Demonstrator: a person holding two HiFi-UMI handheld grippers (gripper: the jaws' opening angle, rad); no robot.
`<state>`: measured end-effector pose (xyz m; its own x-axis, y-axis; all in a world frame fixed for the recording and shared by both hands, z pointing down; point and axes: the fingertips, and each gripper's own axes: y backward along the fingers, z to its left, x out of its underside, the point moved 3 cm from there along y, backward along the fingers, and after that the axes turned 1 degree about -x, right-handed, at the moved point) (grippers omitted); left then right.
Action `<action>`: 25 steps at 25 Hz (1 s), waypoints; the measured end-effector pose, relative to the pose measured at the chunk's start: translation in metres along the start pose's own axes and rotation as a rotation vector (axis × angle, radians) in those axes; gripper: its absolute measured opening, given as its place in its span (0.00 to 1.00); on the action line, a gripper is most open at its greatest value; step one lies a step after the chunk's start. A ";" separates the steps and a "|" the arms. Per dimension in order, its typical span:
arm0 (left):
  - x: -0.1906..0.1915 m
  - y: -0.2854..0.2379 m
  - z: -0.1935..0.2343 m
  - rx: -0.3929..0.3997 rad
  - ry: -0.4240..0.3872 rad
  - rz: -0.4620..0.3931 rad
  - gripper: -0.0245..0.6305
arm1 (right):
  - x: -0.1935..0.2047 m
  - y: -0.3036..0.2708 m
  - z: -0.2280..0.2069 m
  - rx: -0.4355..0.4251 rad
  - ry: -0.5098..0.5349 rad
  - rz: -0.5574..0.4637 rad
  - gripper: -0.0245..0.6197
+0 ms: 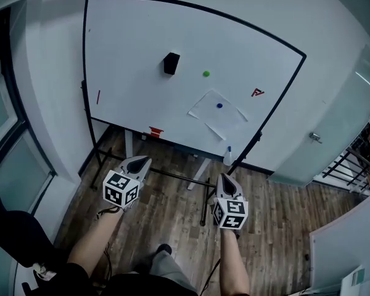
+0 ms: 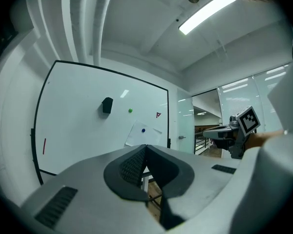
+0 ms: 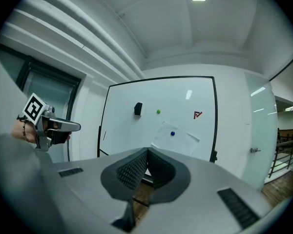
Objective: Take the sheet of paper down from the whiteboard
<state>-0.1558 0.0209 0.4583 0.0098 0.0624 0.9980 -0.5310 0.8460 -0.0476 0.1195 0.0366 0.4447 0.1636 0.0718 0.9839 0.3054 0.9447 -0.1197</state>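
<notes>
The sheet of paper (image 1: 217,113) hangs tilted on the whiteboard (image 1: 129,48), about four o'clock from its middle, pinned by a blue magnet (image 1: 219,105). The left gripper (image 1: 146,160) and right gripper (image 1: 224,177), at seven and six o'clock and well apart from it, are both closed and empty. I judge this the approach; next the jaws must open for the magnet.
</notes>
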 end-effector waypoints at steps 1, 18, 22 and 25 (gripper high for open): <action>0.001 -0.010 0.004 0.004 -0.005 0.006 0.07 | 0.003 -0.010 -0.004 0.001 -0.005 0.001 0.08; -0.032 -0.236 0.085 0.038 -0.046 0.019 0.07 | -0.007 -0.218 -0.109 0.015 -0.044 -0.020 0.08; -0.037 -0.288 0.094 0.053 -0.056 0.027 0.07 | -0.005 -0.252 -0.138 0.028 -0.053 -0.017 0.08; -0.038 -0.321 0.097 0.067 -0.065 0.034 0.07 | -0.005 -0.274 -0.154 0.032 -0.063 -0.023 0.08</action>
<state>-0.0684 -0.3044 0.4398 -0.0632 0.0538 0.9965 -0.5853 0.8068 -0.0807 0.1797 -0.2719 0.4526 0.0972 0.0693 0.9928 0.2777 0.9561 -0.0939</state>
